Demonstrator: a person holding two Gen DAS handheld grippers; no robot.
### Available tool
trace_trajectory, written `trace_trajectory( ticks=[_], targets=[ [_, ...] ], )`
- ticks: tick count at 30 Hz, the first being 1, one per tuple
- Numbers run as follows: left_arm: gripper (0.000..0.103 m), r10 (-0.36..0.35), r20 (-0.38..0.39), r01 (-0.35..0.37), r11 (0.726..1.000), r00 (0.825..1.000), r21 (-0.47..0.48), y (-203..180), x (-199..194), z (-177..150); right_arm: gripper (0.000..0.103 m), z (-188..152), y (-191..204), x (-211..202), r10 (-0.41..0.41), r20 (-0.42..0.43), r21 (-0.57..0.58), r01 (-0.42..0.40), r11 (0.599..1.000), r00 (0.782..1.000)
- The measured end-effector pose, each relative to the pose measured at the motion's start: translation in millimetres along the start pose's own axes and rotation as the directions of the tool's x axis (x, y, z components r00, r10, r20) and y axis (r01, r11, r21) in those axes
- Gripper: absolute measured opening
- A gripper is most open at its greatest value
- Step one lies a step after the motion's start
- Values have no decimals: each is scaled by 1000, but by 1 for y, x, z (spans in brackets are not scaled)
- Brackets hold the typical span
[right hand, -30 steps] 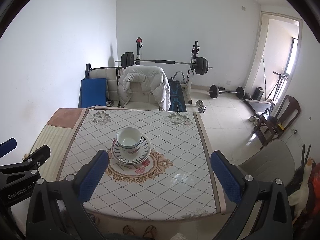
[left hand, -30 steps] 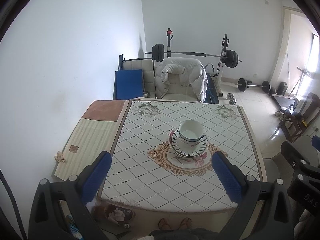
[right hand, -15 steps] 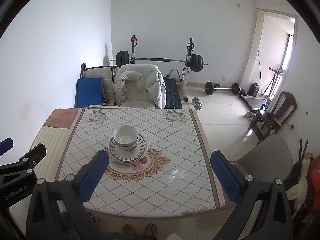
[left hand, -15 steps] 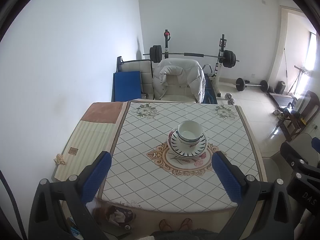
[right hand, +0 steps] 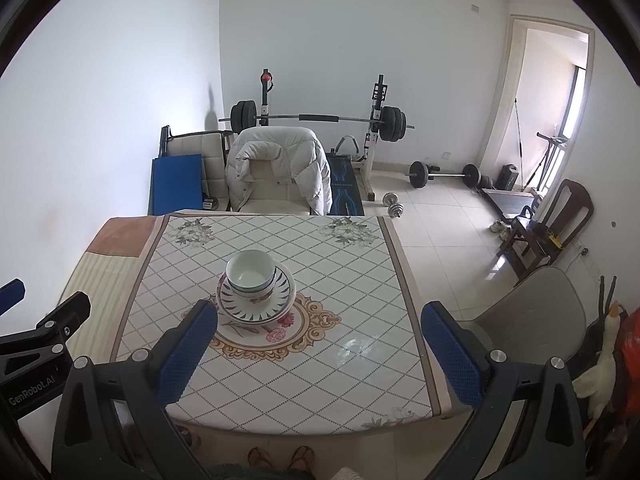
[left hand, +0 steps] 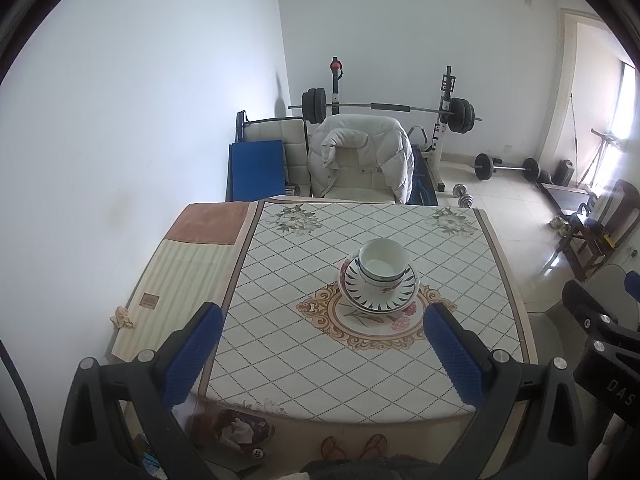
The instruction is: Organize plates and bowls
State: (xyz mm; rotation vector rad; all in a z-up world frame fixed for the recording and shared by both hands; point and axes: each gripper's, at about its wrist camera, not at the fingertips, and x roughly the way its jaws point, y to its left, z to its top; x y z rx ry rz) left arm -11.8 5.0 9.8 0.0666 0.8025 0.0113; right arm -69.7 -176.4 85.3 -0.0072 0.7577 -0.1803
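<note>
At the middle of the table (left hand: 488,344), on its floral medallion, white bowls (left hand: 383,260) sat nested upright, mouths up, on stacked dark-striped plates (left hand: 378,298) lying flat, while the left claw (left hand: 320,356) and right claw (right hand: 320,354) hung apart above the near edge, both spread wide and empty.

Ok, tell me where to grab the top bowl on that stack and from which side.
Grip the top bowl by its rim, one of the jaws inside and one outside the wall. It sits upright and nested in another bowl on the plates, so only the rim stands free. Probably come from above on the near side: both the left gripper and right gripper hover open there.
</note>
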Motion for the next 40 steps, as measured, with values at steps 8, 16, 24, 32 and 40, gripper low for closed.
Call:
trace_trajectory(
  ticks=[8, 16, 24, 32, 40],
  targets=[
    [103, 2, -1, -2, 1000, 1000, 2, 1, 0, -1, 103, 3, -2, 3, 5, -4, -3, -5, 1000, 1000],
    [103, 1, 0, -1, 1000, 1000, 1, 1, 0, -2, 103, 3, -3, 4, 7, -6, -5, -7, 1000, 1000],
    [103, -4, -9, 4, 1000, 1000, 4, 5, 4, -3, 103, 5, -6, 7, 2, -7, -11, -2, 1000, 1000],
    [103, -1, -10, 1, 1000, 1000, 9, 6, 7, 0, 103, 7, -5, 10, 3, -17, -14, -3, 1000, 1000],
    [103, -3, -5, 3, 1000, 1000, 14, 7, 9, 1, 103, 5, -5, 13, 2, -19, -16, -3, 1000, 1000]
  ],
)
